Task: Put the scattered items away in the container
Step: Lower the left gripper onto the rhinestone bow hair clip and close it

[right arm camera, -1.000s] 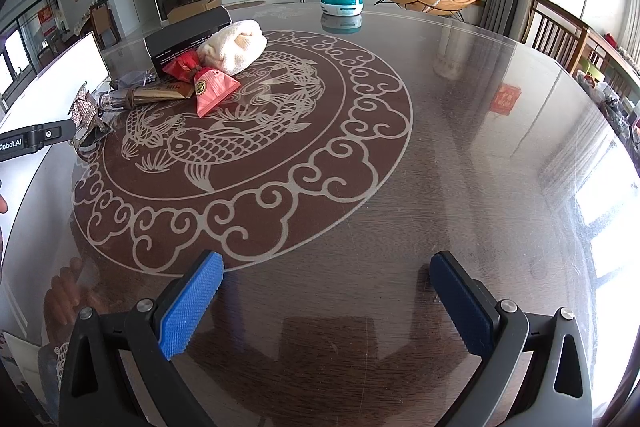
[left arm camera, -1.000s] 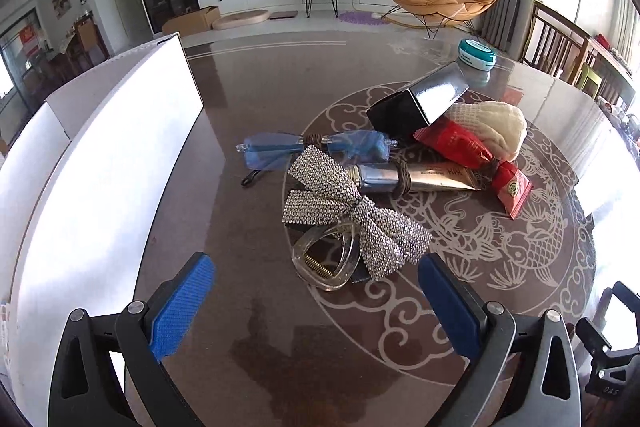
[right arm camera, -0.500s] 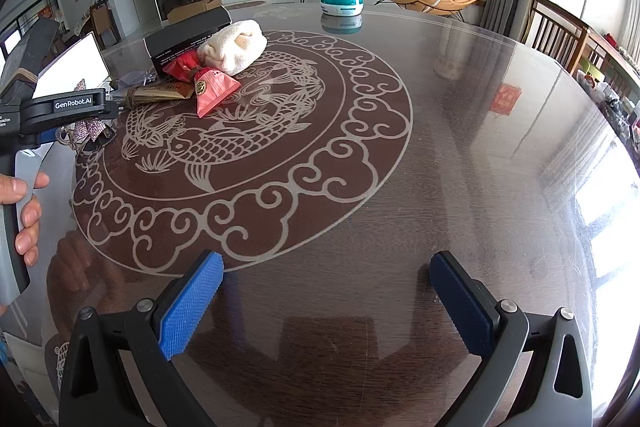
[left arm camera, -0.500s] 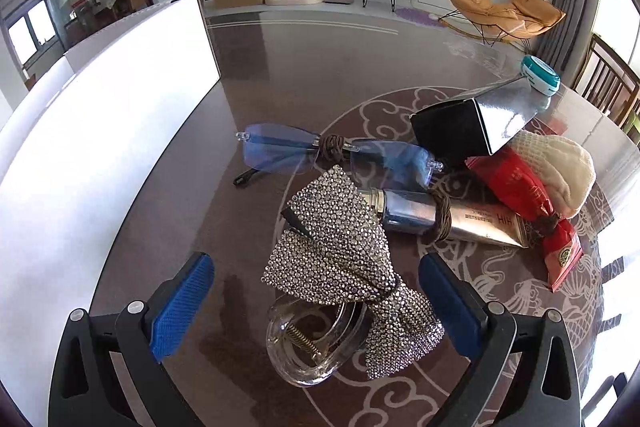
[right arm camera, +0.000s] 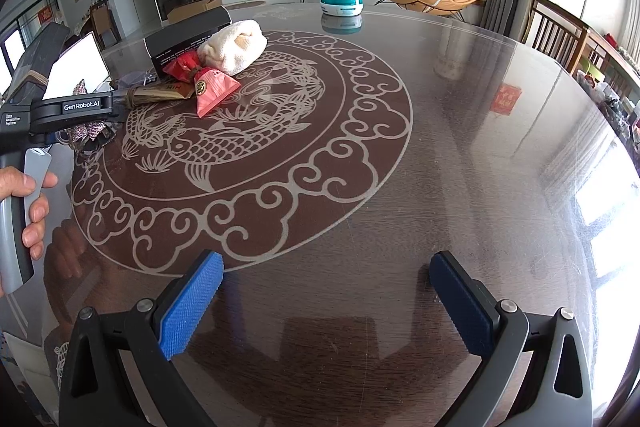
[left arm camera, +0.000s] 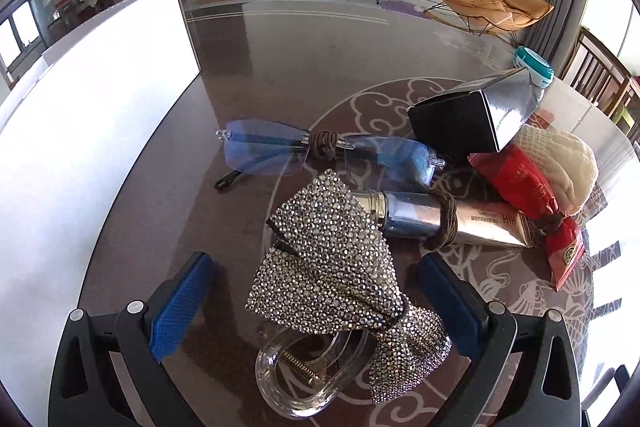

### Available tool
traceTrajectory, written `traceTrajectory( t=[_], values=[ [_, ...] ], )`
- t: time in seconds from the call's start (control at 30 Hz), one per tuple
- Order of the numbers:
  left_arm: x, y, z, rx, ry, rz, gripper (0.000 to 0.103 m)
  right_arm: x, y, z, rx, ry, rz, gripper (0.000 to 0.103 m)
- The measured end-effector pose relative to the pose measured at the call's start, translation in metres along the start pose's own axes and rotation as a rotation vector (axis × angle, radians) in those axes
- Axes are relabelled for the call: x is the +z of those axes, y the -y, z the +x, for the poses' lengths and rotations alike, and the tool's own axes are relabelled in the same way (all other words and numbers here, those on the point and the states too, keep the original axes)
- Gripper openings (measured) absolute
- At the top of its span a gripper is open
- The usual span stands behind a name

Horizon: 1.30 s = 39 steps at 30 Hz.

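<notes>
Clearly mid-approach: left gripper (left arm camera: 316,301) spread wide, holding nothing, straddling the rhinestone bow clip (left arm camera: 340,267) on the table (left arm camera: 240,67). Next, by judgement, needed closing on the clip, then carrying left to the white container (left arm camera: 92,99). Farther off, glasses (left arm camera: 320,151), tube (left arm camera: 440,219), red packet (left arm camera: 528,195); right gripper (right arm camera: 324,303) wide, empty.

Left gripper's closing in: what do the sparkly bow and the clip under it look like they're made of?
Bow: apparently fabric covered in small silvery rhinestones; faceted dots glint, and it folds softly. Hair claw clip beneath: looks like clear glossy plastic, since the table shows through it, with a coiled brassy metal spring inside. Left gripper is open around both.
</notes>
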<state>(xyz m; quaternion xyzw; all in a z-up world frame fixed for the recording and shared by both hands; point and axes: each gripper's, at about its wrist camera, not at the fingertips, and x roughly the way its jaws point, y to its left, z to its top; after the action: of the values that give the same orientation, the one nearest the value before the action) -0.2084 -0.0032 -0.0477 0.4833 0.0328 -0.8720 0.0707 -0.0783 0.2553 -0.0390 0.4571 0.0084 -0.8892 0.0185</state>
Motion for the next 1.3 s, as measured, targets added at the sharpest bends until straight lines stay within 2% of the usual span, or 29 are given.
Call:
traceTrajectory(
  t=[0.23, 0.7, 0.8, 0.83, 0.93, 1.13, 1.3],
  values=[
    [-0.004, -0.001, -0.002, -0.007, 0.038, 0.009, 0.103, 0.000, 0.000, 0.000, 0.000, 0.000, 0.000, 0.103],
    [-0.004, -0.001, -0.002, -0.007, 0.038, 0.011, 0.103, -0.001, 0.001, 0.000, 0.001, 0.001, 0.001, 0.103],
    [-0.007, -0.002, -0.004, -0.031, 0.036, 0.041, 0.103, 0.000, 0.000, 0.000, 0.002, 0.001, 0.002, 0.103],
    [-0.008, -0.003, -0.006, -0.034, 0.039, 0.046, 0.102, 0.000, 0.000, 0.000, 0.002, 0.001, 0.001, 0.103],
    [-0.012, -0.009, -0.016, -0.050, 0.083, 0.065, 0.073, 0.000, 0.000, 0.000, 0.000, 0.000, 0.000, 0.103],
    [-0.018, -0.033, -0.024, -0.107, 0.100, 0.049, 0.068, -0.002, 0.001, 0.001, -0.004, -0.001, -0.001, 0.103],
    [-0.045, -0.034, -0.042, -0.169, 0.080, 0.183, 0.068, -0.002, 0.000, 0.001, -0.005, -0.001, -0.001, 0.103]
  ],
)
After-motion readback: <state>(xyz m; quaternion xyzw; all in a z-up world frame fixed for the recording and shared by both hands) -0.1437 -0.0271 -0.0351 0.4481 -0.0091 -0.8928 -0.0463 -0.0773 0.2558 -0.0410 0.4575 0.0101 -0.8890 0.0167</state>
